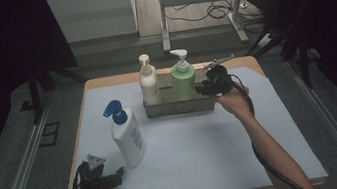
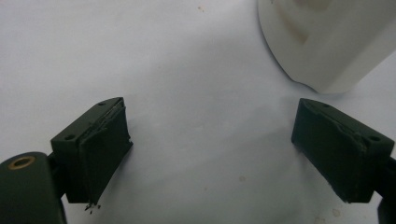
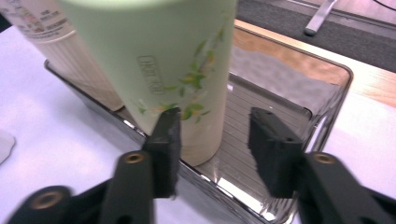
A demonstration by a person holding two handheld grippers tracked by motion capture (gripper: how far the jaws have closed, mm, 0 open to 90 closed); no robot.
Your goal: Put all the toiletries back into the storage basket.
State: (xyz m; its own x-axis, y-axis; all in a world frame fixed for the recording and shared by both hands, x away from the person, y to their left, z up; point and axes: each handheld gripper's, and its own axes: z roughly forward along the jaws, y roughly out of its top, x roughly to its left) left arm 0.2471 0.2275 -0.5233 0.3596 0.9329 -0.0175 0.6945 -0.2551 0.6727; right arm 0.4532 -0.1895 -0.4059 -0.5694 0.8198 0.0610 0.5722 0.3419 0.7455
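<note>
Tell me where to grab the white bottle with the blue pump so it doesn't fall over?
Probably best around the white bottle's flat body, about midway up, coming in level from the near left, where the left gripper waits with open jaws. It stands upright and is tall, so a grip on the blue pump could tip it. The body looks slimmer across its narrow sides, so pinch there.

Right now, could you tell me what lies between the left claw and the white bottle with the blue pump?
Nothing: in the high view, bare white sheet separates the open left claw from the white bottle; the left gripper view shows likewise.
</note>
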